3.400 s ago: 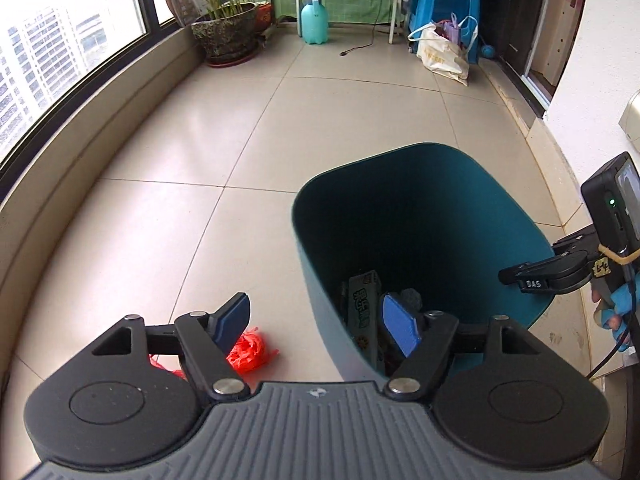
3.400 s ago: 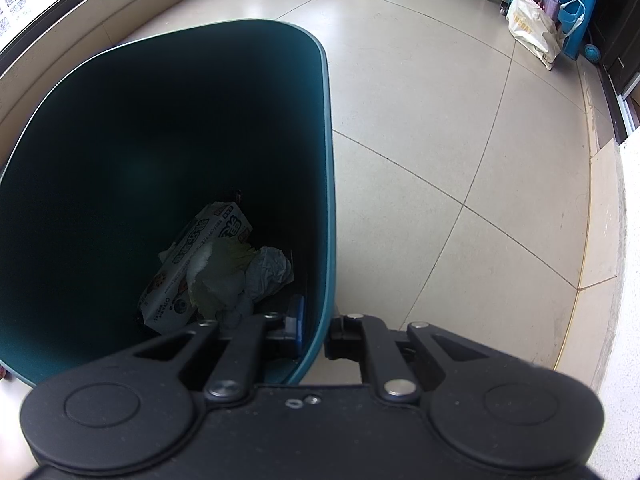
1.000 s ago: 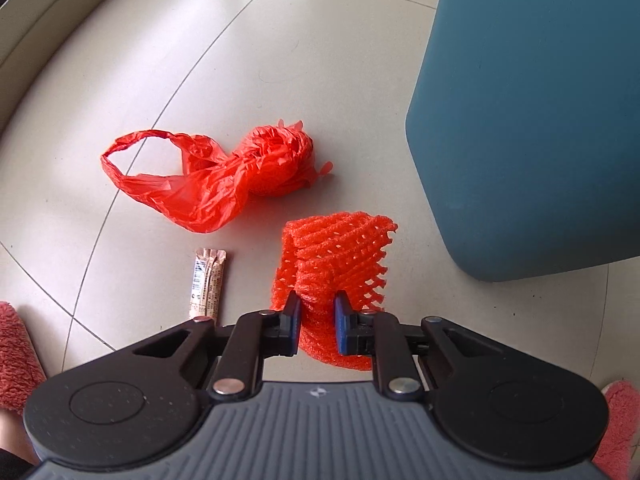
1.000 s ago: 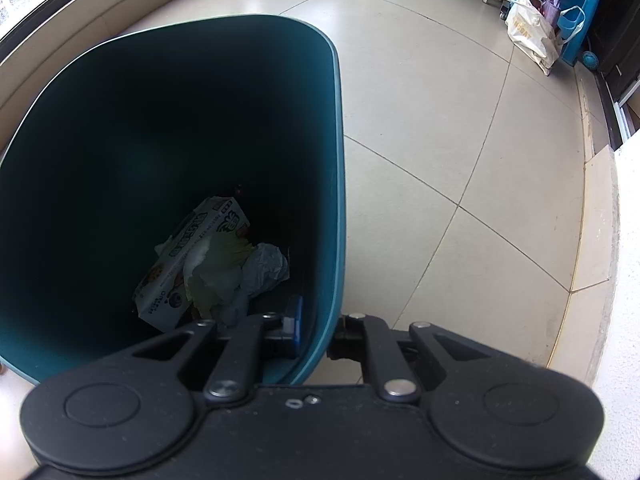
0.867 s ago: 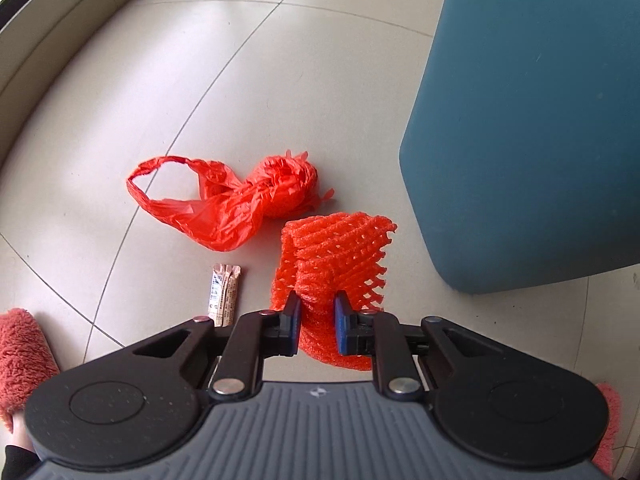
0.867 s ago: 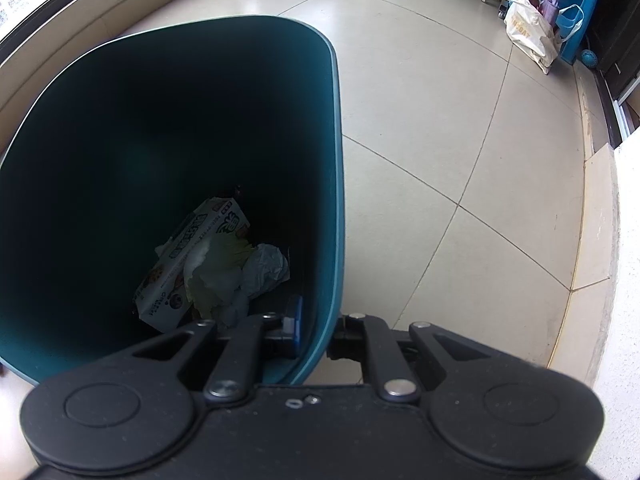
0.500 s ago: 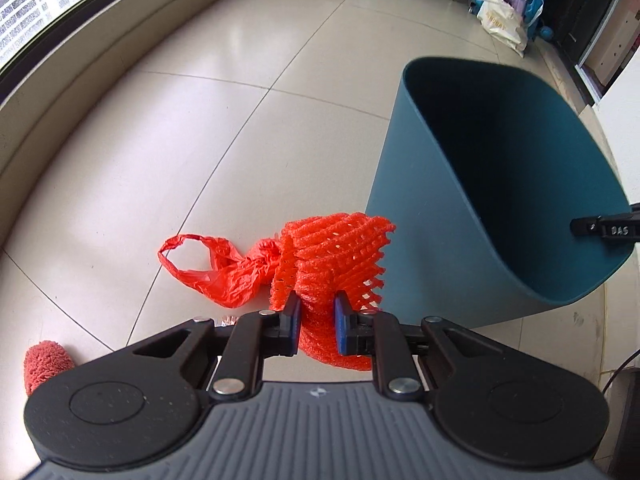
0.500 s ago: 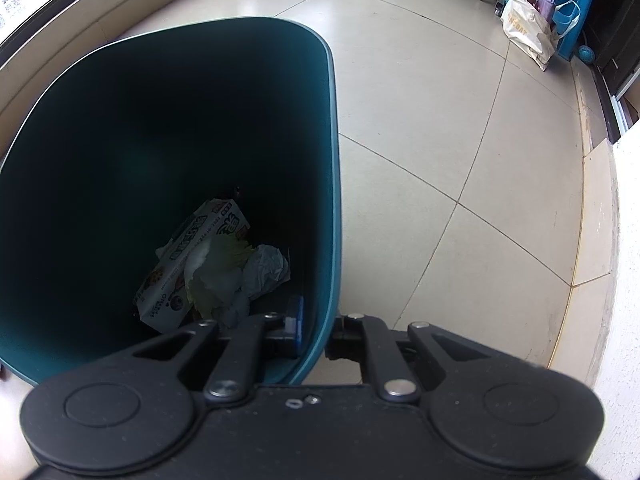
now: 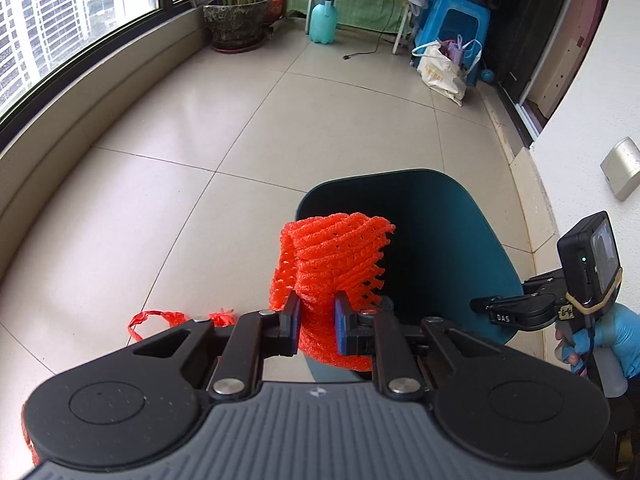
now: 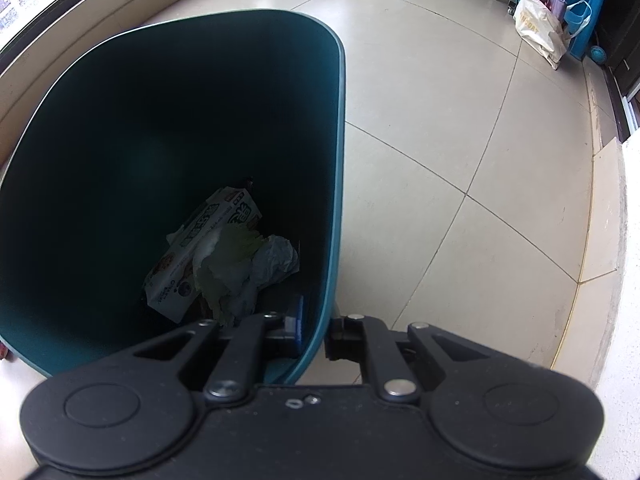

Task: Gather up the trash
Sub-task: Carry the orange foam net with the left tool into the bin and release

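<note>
My left gripper (image 9: 317, 330) is shut on an orange foam fruit net (image 9: 332, 256), held in the air at the near left rim of the teal trash bin (image 9: 460, 240). My right gripper (image 10: 316, 330) is shut on the bin's near right wall (image 10: 332, 208), one finger inside and one outside. It shows in the left wrist view too, the right gripper (image 9: 516, 312) held by a blue-gloved hand (image 9: 616, 336). A printed snack box (image 10: 200, 252), crumpled paper (image 10: 276, 260) and a pale leaf lie at the bin's bottom. A red plastic bag (image 9: 160, 318) lies on the floor left of the bin.
Beige tiled floor (image 9: 280, 128) runs ahead toward a potted plant (image 9: 236, 20), a teal spray bottle (image 9: 324, 20), a blue stool (image 9: 456, 28) and a white shopping bag (image 9: 440, 68). A curved window ledge (image 9: 80, 120) runs along the left, a white wall (image 9: 592, 120) on the right.
My left gripper has risen from the floor with the orange net and tilted up, so the bin's opening and the room came into view. The right gripper stayed put on the bin wall.
</note>
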The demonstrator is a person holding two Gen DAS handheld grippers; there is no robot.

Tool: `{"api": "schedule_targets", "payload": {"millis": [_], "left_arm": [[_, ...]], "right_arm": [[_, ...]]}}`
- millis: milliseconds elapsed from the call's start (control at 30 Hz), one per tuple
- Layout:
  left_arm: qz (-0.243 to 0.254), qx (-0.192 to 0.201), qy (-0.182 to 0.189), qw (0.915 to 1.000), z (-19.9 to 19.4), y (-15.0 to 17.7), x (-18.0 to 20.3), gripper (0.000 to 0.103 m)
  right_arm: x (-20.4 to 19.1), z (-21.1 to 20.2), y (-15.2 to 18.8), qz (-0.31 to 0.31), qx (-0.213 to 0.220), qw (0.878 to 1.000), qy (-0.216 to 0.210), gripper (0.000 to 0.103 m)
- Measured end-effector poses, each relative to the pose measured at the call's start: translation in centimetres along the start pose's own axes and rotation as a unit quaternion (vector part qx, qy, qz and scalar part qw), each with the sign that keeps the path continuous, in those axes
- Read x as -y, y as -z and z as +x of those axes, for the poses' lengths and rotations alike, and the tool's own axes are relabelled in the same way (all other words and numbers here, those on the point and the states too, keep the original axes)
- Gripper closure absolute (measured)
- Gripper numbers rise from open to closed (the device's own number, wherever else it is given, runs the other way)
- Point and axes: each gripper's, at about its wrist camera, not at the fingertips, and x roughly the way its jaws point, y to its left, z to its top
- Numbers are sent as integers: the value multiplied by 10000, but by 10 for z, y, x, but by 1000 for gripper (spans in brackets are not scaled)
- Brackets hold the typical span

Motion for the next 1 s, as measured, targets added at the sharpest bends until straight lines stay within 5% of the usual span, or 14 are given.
{"api": "schedule_targets", "payload": {"millis": [267,567,1000], "left_arm": [[418,-447,49,9981,69,-10,55,87],[539,-981,-127,9936,143,-6,74,87],[641,-1441,-60,9875,178,6,83,79]], "right_arm": [[-3,2,-5,-62,12,10000,-12,93],[1,1,1,-55,50,10000,-63,93],[2,0,5,-43,48,10000,-63,93]]}}
